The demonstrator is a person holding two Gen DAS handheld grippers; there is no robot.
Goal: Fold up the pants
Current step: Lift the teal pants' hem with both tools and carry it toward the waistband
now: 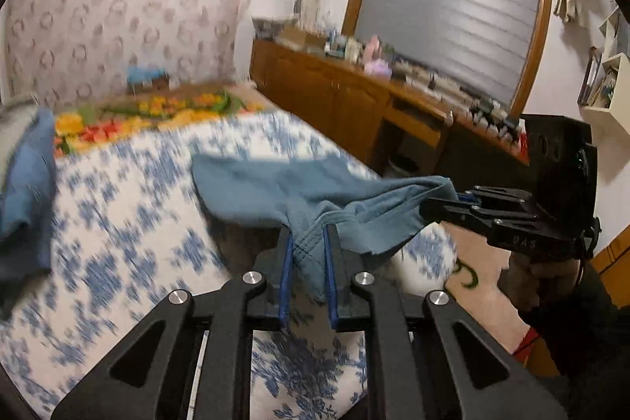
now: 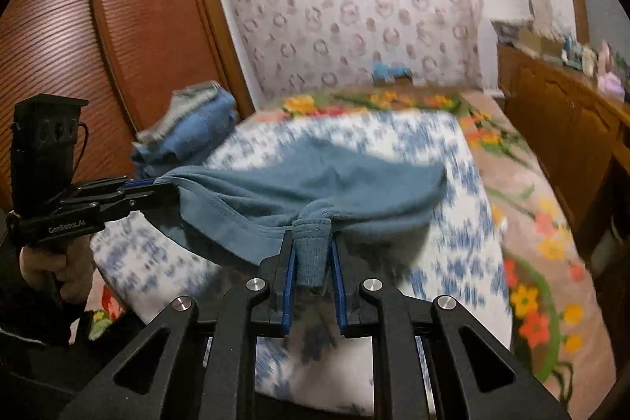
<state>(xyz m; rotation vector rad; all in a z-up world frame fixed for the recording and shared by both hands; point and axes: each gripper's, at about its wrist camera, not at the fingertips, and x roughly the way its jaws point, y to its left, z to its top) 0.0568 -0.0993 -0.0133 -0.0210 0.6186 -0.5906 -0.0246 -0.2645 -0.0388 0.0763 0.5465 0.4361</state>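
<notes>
Both the left gripper (image 1: 309, 235) and the right gripper (image 2: 313, 243) have their jaws pinching the teal pants (image 2: 315, 180), stretched between them above the bed (image 1: 118, 223), folded clothes (image 2: 193, 128) at ten o'clock.

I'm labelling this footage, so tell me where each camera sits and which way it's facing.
Left wrist: on the left tool, looking along its fingers across the bed toward the wooden sideboard; the right tool shows.
Right wrist: on the right tool, facing the bed's far end and the wardrobe; the left tool and a hand show.
Shared: both show the blue pants, pinched by both tools.
</notes>
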